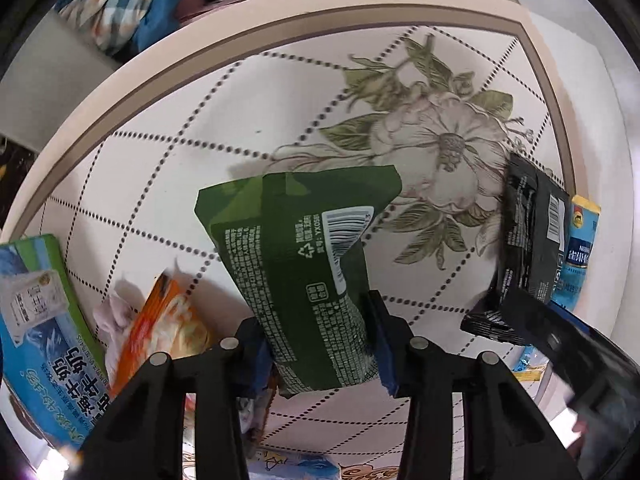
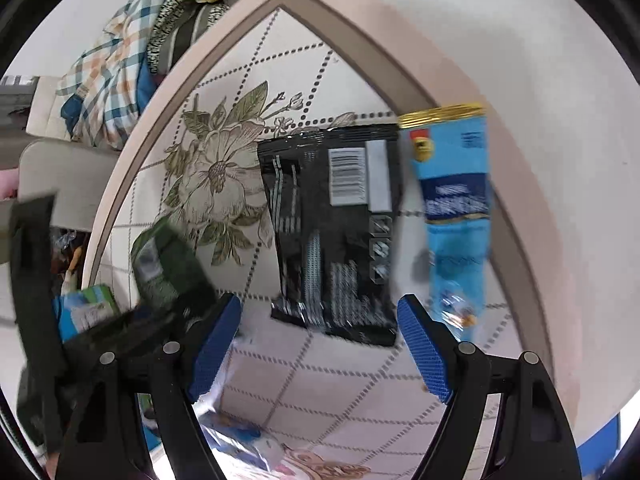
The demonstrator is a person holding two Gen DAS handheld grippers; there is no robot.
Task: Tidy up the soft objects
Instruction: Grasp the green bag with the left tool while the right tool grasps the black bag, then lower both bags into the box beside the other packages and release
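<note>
Sorting under way: left gripper (image 1: 320,344) clenched on green packet (image 1: 304,248) above the floral table (image 1: 168,184); right gripper (image 2: 320,344) gaping, empty, over unsorted black packet (image 2: 332,232) and blue sachet (image 2: 456,208).

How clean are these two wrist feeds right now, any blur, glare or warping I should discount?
Left wrist view: the green packet in the left gripper is sharp, its barcode crisp; the right edge smears, and the table rim bows from the fisheye. Right wrist view: motion blur on the blue packet, glare on the black packet, and the left gripper is smeared at the left edge.
</note>
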